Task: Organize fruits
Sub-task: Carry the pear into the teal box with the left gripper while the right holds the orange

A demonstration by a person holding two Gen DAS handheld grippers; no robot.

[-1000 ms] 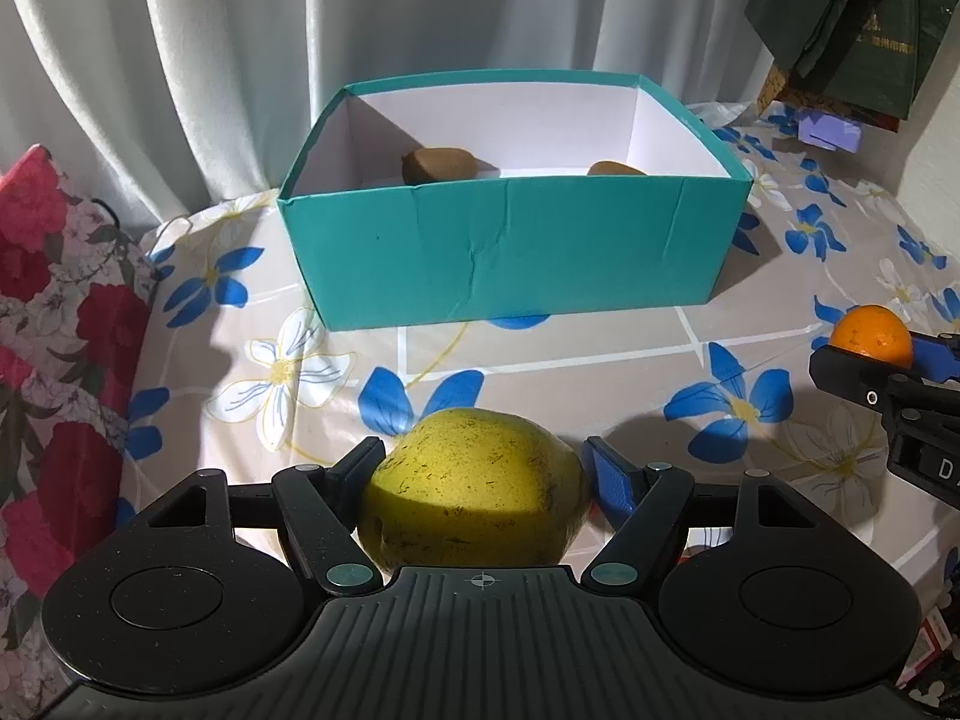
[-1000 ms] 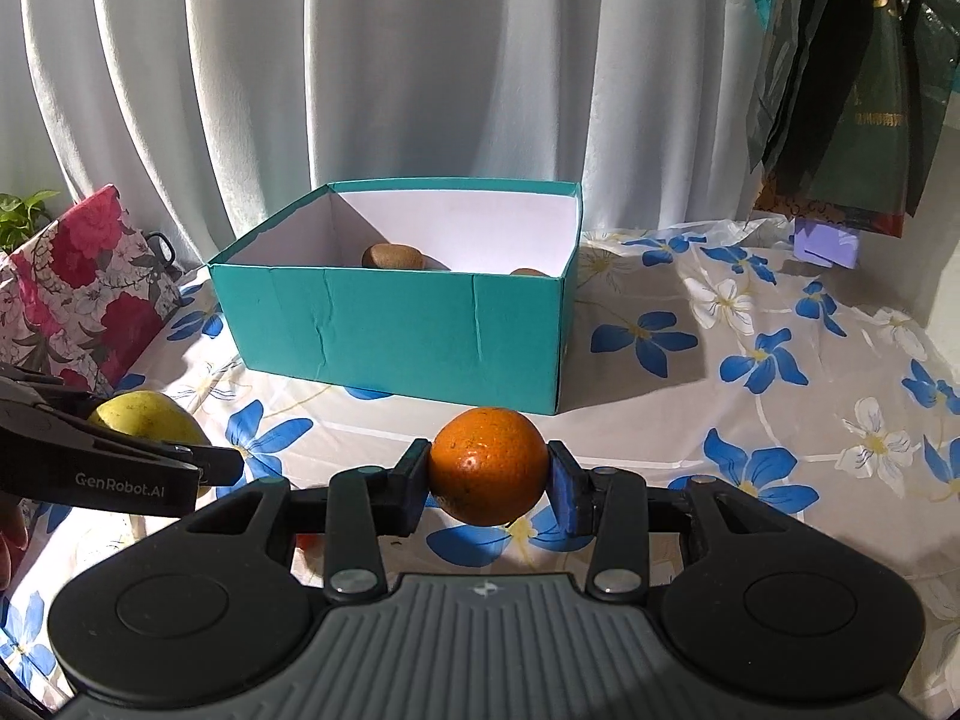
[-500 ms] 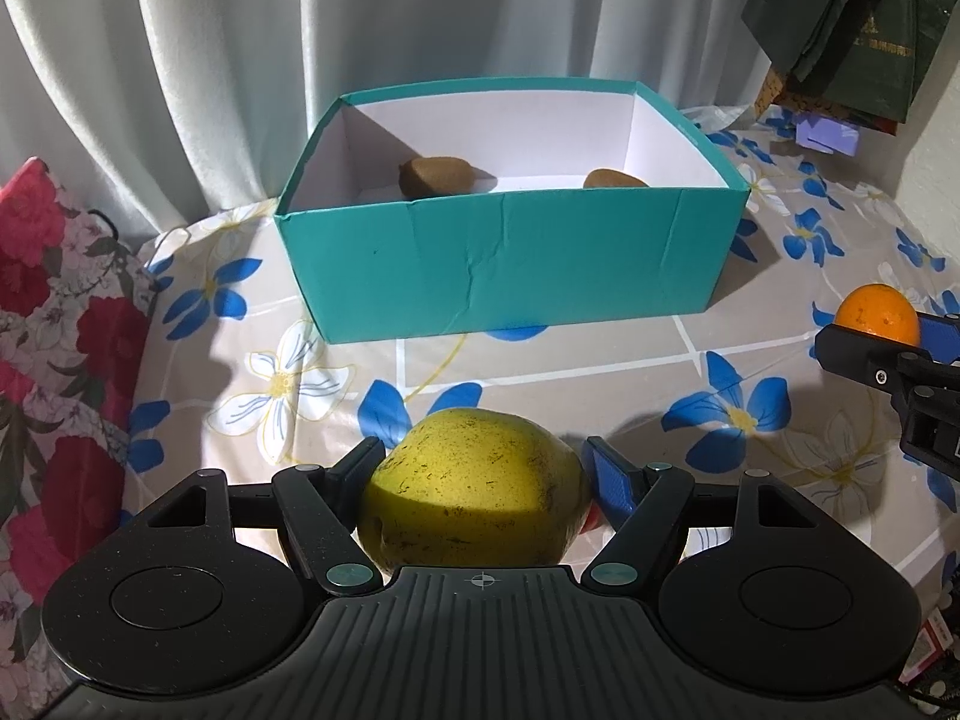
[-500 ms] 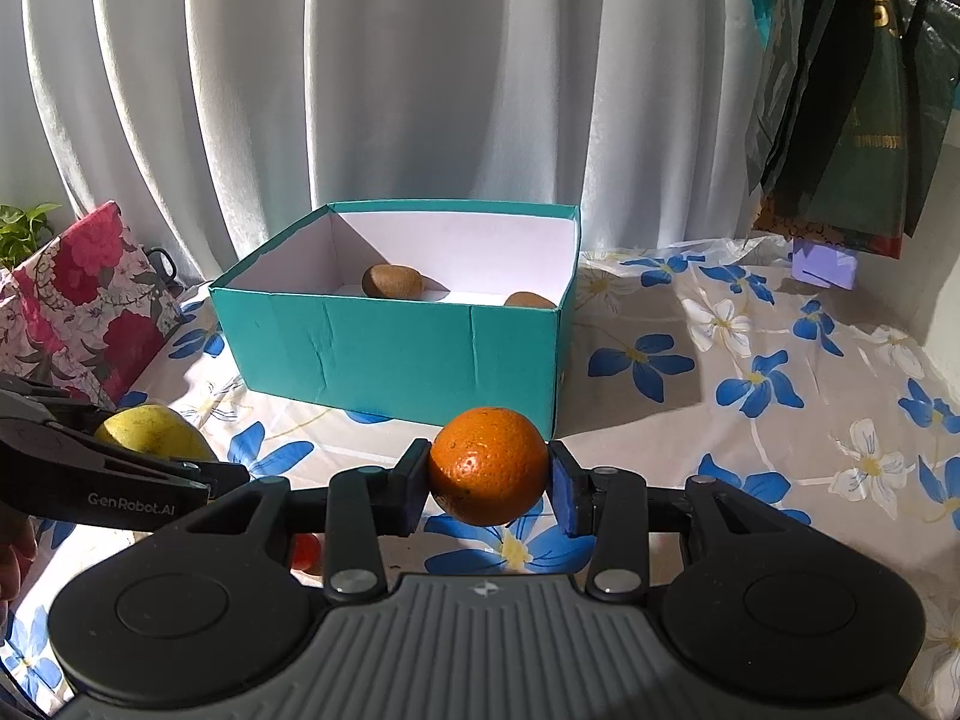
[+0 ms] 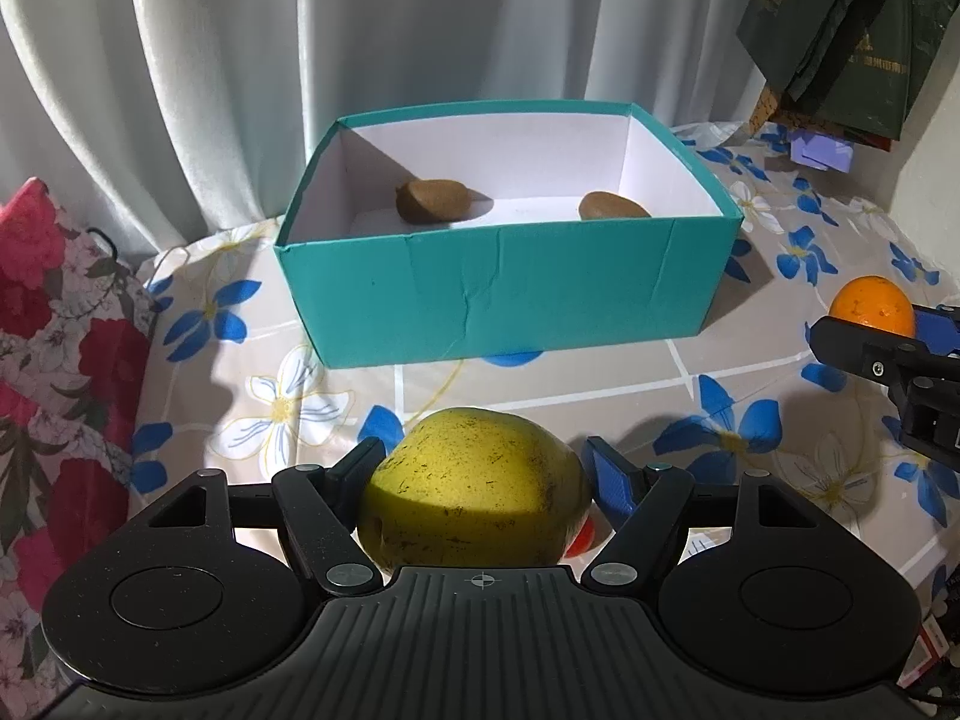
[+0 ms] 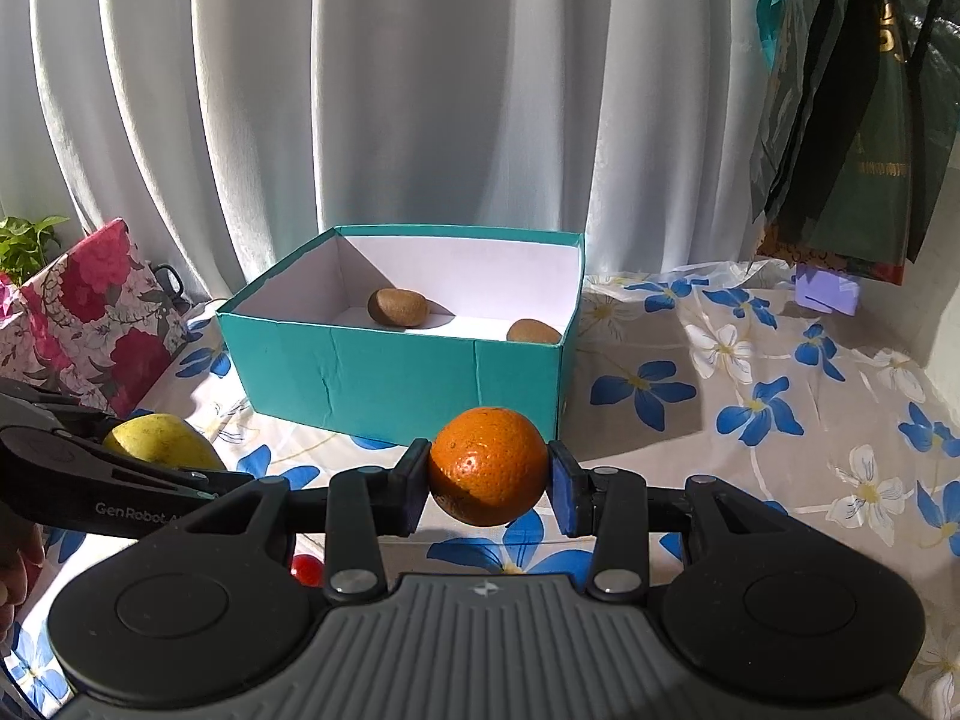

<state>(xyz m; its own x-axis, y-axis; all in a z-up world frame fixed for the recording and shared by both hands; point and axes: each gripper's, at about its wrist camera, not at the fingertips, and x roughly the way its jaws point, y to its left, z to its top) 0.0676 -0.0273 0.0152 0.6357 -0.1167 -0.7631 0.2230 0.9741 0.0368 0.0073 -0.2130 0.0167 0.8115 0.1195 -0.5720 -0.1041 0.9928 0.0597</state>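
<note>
My left gripper [image 5: 480, 474] is shut on a yellow pear [image 5: 474, 486] and holds it above the table in front of the teal box [image 5: 504, 294]. My right gripper [image 6: 489, 480] is shut on an orange [image 6: 487, 465] and holds it above the table, near the box's right front corner [image 6: 390, 378]. Two brown kiwis [image 5: 432, 201] [image 5: 612, 205] lie inside the box. The orange [image 5: 873, 306] also shows at the right in the left wrist view. The pear [image 6: 159, 447] shows at the left in the right wrist view.
A floral cloth covers the table [image 5: 750, 360]. A small red fruit [image 6: 306, 569] lies on the table under my grippers. A red floral bag [image 5: 54, 324] stands at the left. Dark bags [image 6: 840, 120] hang at the right. A curtain [image 6: 420, 90] hangs behind the box.
Both grippers have risen with their fruits, so more of the box's inside shows. Both grips are unchanged.
</note>
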